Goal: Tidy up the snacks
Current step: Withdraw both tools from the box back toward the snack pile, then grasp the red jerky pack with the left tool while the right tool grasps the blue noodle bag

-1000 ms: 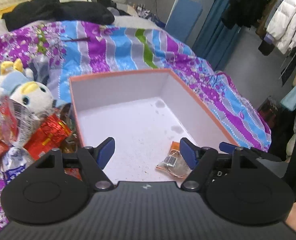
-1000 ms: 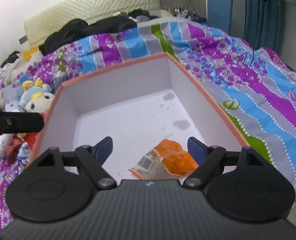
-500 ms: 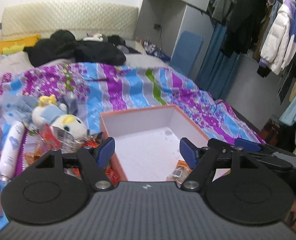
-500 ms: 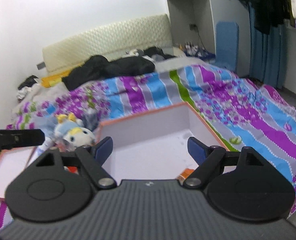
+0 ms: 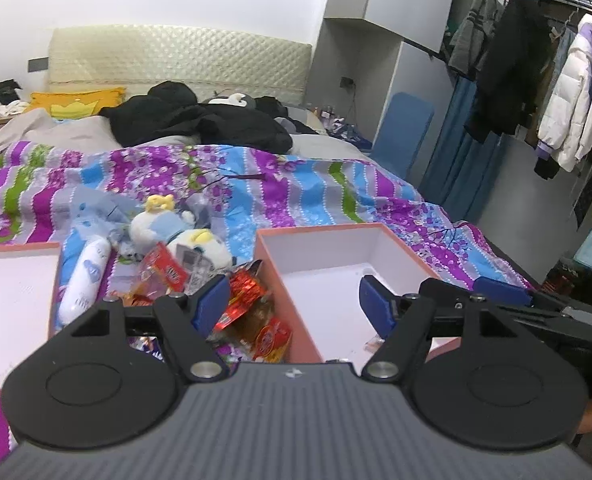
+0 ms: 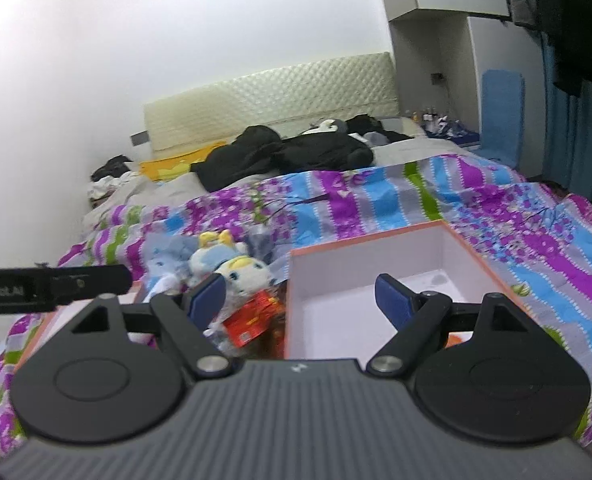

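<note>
Two grippers hang over the bed with nothing held. The left gripper has its blue-padded fingers spread wide; between and beyond them sits the open box, salmon-pink outside and white inside, resting on the striped floral quilt. A small orange snack packet peeks out low in the box, mostly hidden behind the left gripper's right finger. Just left of the box, touching its wall, lies a heap of snack packets in red, orange and clear wrappers. Behind the heap lie two plush toys, white with blue and yellow, and a white bottle lying on its side. At the far left is the box lid, white side up.

The right gripper is likewise wide open, its fingers framing the near-left corner of the same box. A red snack packet lies just left of that corner, with the plush toys right behind it. The left gripper's black body crosses the left edge of this view.

Farther up the bed lie black clothes, a yellow pillow and the quilted headboard. Coats hang on a clothes rail at the right.
</note>
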`<control>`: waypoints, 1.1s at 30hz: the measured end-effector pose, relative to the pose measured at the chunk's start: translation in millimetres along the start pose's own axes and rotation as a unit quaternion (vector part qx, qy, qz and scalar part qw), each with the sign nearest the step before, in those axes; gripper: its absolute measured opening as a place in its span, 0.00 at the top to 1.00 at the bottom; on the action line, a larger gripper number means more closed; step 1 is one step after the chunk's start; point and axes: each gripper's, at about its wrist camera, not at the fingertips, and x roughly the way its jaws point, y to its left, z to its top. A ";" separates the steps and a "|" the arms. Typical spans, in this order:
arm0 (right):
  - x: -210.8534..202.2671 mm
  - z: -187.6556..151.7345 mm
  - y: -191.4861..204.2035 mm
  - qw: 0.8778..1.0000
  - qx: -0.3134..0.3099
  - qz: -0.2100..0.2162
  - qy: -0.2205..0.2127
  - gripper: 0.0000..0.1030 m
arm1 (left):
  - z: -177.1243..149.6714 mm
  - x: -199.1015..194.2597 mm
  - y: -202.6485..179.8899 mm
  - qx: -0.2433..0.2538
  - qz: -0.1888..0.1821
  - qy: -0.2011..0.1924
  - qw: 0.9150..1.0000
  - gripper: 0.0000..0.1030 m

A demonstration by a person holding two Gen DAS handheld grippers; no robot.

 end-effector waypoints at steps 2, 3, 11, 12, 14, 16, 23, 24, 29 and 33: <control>-1.6 -6.3 7.9 1.000 -0.004 0.008 0.002 0.19 | -7.5 -4.5 5.5 -0.005 0.005 0.003 1.000 0.26; -2.0 -9.4 10.9 1.000 -0.006 0.010 0.004 0.19 | -12.1 -6.9 9.1 -0.008 0.007 0.004 1.000 0.26; -4.2 -45.1 34.4 0.999 -0.010 0.033 0.025 0.19 | -44.8 -17.2 33.7 -0.024 0.026 0.010 0.999 0.26; -4.3 -50.3 37.5 0.999 -0.013 0.036 0.029 0.19 | -50.1 -18.6 36.9 -0.025 0.028 0.012 0.999 0.26; -4.7 -61.3 42.7 0.998 -0.018 0.042 0.036 0.19 | -59.8 -21.7 42.6 -0.026 0.031 0.013 0.999 0.26; -6.0 -71.2 46.5 0.998 -0.019 0.050 0.044 0.19 | -71.7 -24.5 47.1 -0.022 0.040 0.013 0.999 0.26; -4.2 -103.2 70.2 0.993 -0.039 0.080 0.079 0.19 | -113.6 -24.0 74.5 -0.058 0.063 0.040 0.996 0.24; -2.0 -106.9 72.8 0.992 -0.042 0.083 0.085 0.19 | -118.7 -22.7 79.7 -0.067 0.066 0.042 0.995 0.23; 18.5 -119.1 84.0 0.987 -0.057 0.097 0.113 0.19 | -135.6 -7.5 108.4 -0.092 0.085 0.061 0.990 0.22; 43.6 -125.3 90.1 0.984 -0.066 0.102 0.128 0.19 | -138.5 16.4 134.6 -0.095 0.100 0.078 0.987 0.21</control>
